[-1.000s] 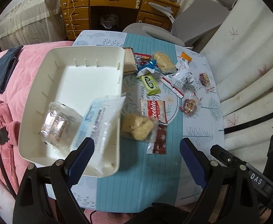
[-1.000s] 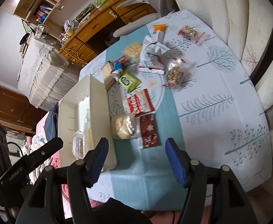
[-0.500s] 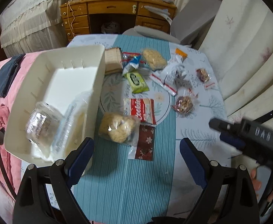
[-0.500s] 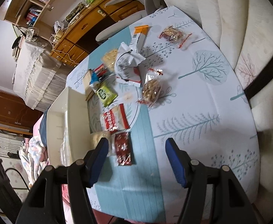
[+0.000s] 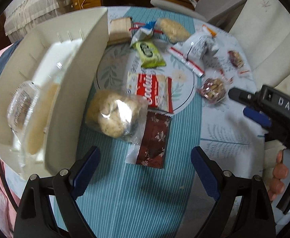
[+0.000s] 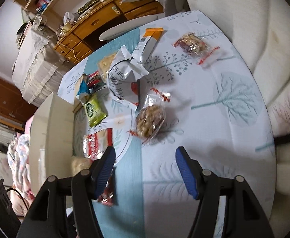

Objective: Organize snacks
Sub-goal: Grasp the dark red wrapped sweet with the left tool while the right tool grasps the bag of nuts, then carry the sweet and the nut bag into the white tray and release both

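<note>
**Two empty grippers over a table of scattered snacks**

The table (image 5: 125, 188) runs out of frame at its near edge. The cream bin (image 5: 71, 91) at its left holds blurred clear packets whose print cannot be read. The left gripper (image 5: 145, 171), jaws wide apart and empty, hangs above the clear-bagged biscuit (image 5: 115, 115) and dark red packet (image 5: 153, 138). The right gripper (image 6: 145, 171), jaws apart and empty, partly hides that red packet; the nut cluster bag (image 6: 149, 122) lies just beyond it.
</note>
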Demonstrator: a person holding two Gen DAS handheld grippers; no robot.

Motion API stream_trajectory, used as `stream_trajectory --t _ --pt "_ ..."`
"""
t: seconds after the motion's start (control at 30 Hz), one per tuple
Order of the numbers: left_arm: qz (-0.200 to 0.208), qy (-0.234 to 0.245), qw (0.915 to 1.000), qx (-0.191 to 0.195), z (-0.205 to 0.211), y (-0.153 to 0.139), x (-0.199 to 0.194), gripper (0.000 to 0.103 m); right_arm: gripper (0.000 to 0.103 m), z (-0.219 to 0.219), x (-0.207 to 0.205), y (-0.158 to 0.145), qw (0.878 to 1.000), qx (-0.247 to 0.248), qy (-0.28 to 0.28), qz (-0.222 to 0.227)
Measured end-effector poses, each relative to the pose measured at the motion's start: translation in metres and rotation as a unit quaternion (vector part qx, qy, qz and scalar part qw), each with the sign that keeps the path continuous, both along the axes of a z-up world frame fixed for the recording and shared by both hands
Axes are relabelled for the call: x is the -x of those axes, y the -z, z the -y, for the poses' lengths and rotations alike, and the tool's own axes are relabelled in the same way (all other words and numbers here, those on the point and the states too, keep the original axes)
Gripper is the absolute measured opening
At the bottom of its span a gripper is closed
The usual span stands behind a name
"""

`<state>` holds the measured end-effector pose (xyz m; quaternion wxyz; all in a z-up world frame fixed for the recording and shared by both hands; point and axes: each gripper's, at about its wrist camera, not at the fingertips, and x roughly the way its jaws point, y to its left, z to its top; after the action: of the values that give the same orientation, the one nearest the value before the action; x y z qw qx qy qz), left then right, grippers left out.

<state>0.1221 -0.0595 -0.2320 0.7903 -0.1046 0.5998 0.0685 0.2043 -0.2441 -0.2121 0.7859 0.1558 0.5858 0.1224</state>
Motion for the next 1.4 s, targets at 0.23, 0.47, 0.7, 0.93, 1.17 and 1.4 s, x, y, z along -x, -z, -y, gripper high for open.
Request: stream_trajectory --t 0.23,0.47,0.7,0.93,1.17,1.4 --pt "-0.040 -0.017 0.9990 -0.008 0.003 0.036 -0.006 0.088 0.064 -0.005 -0.018 0.020 0.999 0.012 -0.033 0.030" --pt "-0.052 -0.043 0.9977 -0.009 -0.001 0.057 -0.014 0.083 0.064 -0.014 -0.029 0.033 0.995 0.045 -0.073 0.053" --pt "-0.049 -0.047 0.9975 -0.021 -0.001 0.065 -0.023 0.078 0.063 -0.026 -0.033 0.040 0.988 0.080 -0.112 0.069" --pt "-0.035 -0.032 0.9985 -0.026 0.006 0.060 -0.036 0.065 0.059 -0.036 -0.033 0.046 0.982 0.096 -0.142 0.078" --pt "-0.027 -0.011 0.9992 -0.027 0.020 0.055 -0.040 0.043 0.044 -0.048 -0.030 0.046 0.976 0.105 -0.174 0.082" --pt "-0.030 -0.013 0.9994 -0.014 0.014 0.055 -0.037 0.036 0.044 -0.045 -0.027 0.045 0.978 0.096 -0.177 0.062"
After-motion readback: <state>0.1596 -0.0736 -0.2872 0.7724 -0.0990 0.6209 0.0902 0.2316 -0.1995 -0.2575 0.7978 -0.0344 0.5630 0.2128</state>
